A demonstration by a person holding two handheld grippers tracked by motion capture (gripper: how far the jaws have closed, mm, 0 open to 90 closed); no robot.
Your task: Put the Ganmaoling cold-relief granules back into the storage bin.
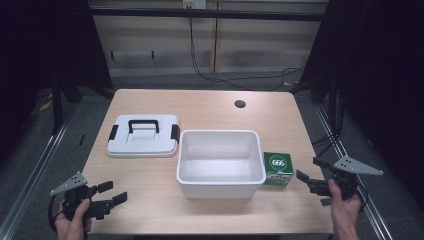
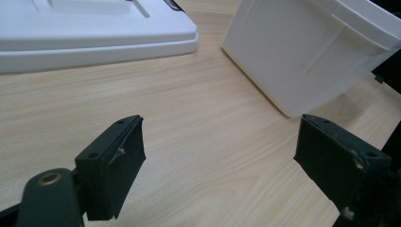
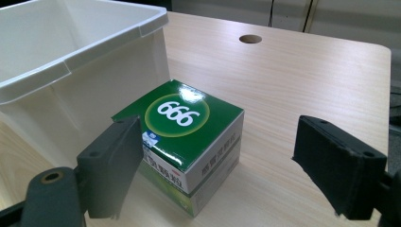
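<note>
An empty white bin (image 1: 220,162) stands in the middle of the wooden table (image 1: 210,107). Its white lid (image 1: 143,135) with a black handle and black clips lies flat to the bin's left. A green and white box marked 666 (image 1: 278,168) rests against the bin's right side. My left gripper (image 1: 113,194) is open near the front left corner, with bare table between its jaws (image 2: 217,151), the bin (image 2: 307,52) and the lid (image 2: 90,33) ahead. My right gripper (image 1: 311,177) is open just right of the box (image 3: 187,137), which sits beside the bin (image 3: 71,61).
A round cable hole (image 1: 240,104) is near the table's far edge. Black cables (image 1: 235,77) trail over the floor behind the table. Dark frame posts (image 1: 334,100) stand at both sides. The table's right edge (image 3: 388,94) is close to my right gripper.
</note>
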